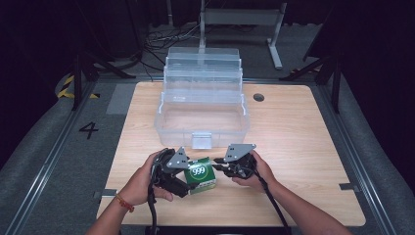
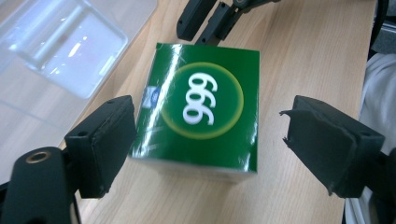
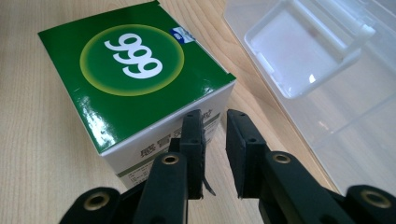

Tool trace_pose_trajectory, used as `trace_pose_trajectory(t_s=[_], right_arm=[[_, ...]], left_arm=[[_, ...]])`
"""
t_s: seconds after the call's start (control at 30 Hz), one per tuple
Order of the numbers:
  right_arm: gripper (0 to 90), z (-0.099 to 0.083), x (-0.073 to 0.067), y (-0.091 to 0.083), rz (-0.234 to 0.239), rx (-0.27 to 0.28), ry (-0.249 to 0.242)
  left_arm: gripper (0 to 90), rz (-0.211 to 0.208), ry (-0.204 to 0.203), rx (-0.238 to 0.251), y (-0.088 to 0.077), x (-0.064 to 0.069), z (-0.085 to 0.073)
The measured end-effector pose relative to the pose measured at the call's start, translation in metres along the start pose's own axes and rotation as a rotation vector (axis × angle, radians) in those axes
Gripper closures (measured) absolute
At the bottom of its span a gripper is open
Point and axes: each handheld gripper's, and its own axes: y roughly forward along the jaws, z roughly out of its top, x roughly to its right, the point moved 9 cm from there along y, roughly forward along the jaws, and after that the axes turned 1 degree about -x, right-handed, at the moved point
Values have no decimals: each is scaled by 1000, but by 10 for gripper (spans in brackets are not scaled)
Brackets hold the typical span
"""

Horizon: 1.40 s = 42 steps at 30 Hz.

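A: So, from the left: the left gripper (image 1: pixel 183 182) sits at about 7 o'clock on the table (image 1: pixel 303 147), jaws spread wide. In the left gripper view the green box (image 2: pixel 201 109) lies between them, one pad just beside its left edge, the other well off its right side.

B: And the box itself?

A: Flat on the wood near the front edge, around 6 o'clock, just in front of the clear plastic case (image 1: pixel 201 115), which stands open with its tiers stepped back toward 12 o'clock. The box is between the 2 grippers.

B: The right one?

A: The right gripper (image 1: pixel 221 164) is at about 5 o'clock, jaws narrow, with only a slim gap. In the right gripper view its tips are at the box's white side near a corner; it grips nothing that I can see.

B: How would you take the box cleanly?

A: I'd centre the left jaws first, since the box sits off to 1 side of the opening, then close evenly on 2 opposite faces, low enough not to crush the glossy lid. The right tips could steady the far side so it doesn't skid on the wood.

B: Any writing?

A: "999" in white on a green disc with a yellow ring. There's a small blue mark at one edge and fine print on the white side, both too small to read.
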Motion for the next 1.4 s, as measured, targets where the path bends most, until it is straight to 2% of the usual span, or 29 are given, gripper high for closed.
trace_pose_trajectory(t_s=[0.1,0.13,0.17,0.23,0.3,0.4,0.47,0.53,0.63,0.7,0.73,0.83,0.9,0.93,1.1,1.13,1.23,1.27,1.33,1.37,1.4], right_arm=[[757,1,0,2,2,-1,5],[757,1,0,2,2,-1,5],[754,2,0,4,8,-1,0],[751,2,0,4,7,-1,0],[743,3,0,5,11,-1,3],[725,3,-1,6,16,-1,3],[720,4,-2,7,21,0,2],[709,4,-2,8,20,2,7],[700,4,-2,8,17,-1,10],[691,4,-3,9,25,-1,4],[686,4,-5,10,29,-4,3],[672,4,-5,10,33,-6,-2],[654,3,-5,11,34,-4,10],[648,3,-5,11,38,-5,17],[641,0,-7,12,58,-5,22],[641,0,-7,12,58,-5,22],[642,0,-8,12,68,-6,17],[642,0,-8,13,71,-8,20],[645,-1,-8,13,78,-9,20],[645,-1,-8,13,78,-9,20],[644,-1,-9,13,81,-9,18]], left_arm=[[169,-15,9,-66,10,-4,2],[171,-15,9,-66,10,-4,2],[176,-6,-7,-98,14,-7,2],[172,-12,-10,-109,16,-8,2],[165,-21,-2,-150,20,-9,-1],[153,-10,11,-152,23,-9,0],[149,2,30,-182,23,-9,-1],[148,-1,31,-208,23,-10,0],[160,-1,26,-207,21,-10,3],[160,4,50,-229,22,-11,3],[158,6,72,-261,23,-11,2],[149,11,78,-278,24,-10,2],[148,14,97,-300,25,-11,3],[149,14,91,-309,24,-11,5],[152,30,117,-290,17,-12,10],[152,44,120,-273,16,-13,11],[151,92,81,-240,17,-18,12],[151,90,52,-219,18,-20,11],[147,84,23,-205,17,-22,9],[151,84,23,-205,17,-22,9],[151,64,21,-206,17,-20,7]])
